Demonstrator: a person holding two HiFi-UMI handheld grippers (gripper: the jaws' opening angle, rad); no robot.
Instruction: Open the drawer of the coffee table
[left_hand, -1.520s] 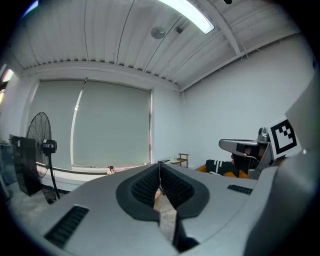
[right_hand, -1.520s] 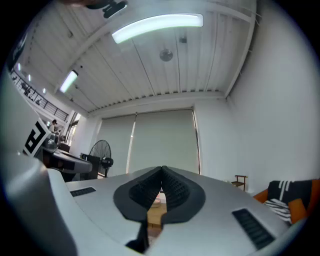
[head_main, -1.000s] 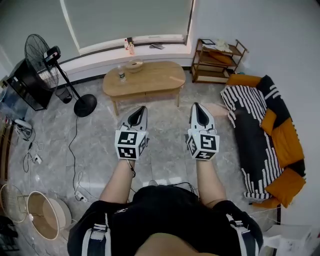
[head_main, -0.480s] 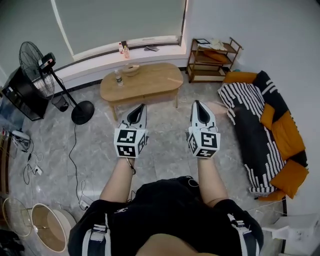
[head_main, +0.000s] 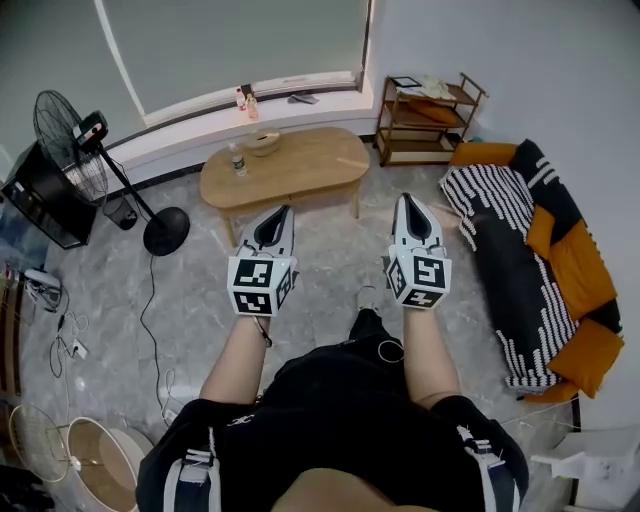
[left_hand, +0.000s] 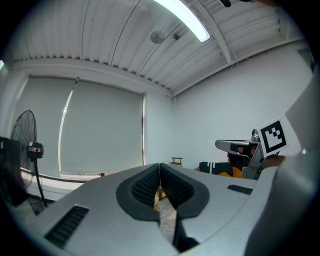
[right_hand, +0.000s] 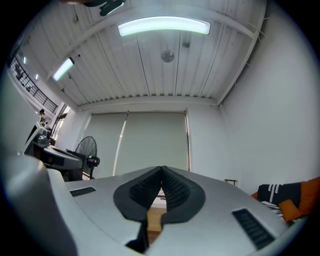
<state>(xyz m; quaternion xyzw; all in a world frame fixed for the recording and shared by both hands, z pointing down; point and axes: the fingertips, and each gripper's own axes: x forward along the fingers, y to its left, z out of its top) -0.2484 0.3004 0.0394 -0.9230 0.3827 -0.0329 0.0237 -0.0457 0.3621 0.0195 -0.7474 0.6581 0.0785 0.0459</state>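
My left gripper (head_main: 284, 214) and my right gripper (head_main: 404, 200) are both empty, each with its jaws pressed together at the tips. In the head view they sit left and right of centre and point toward the top of the frame, over the grey marble floor (head_main: 330, 262). The oval wooden coffee table (head_main: 310, 160) stands in the upper middle, well apart from both tips. A bottle (head_main: 238, 157) and a bowl (head_main: 263, 141) stand on its left part. Its drawer is too small to pick out. A standing fan (head_main: 62, 130) is at upper left, a wooden shelf (head_main: 425, 122) at upper right, and a sofa (head_main: 520, 250) with a striped throw runs along the right edge.
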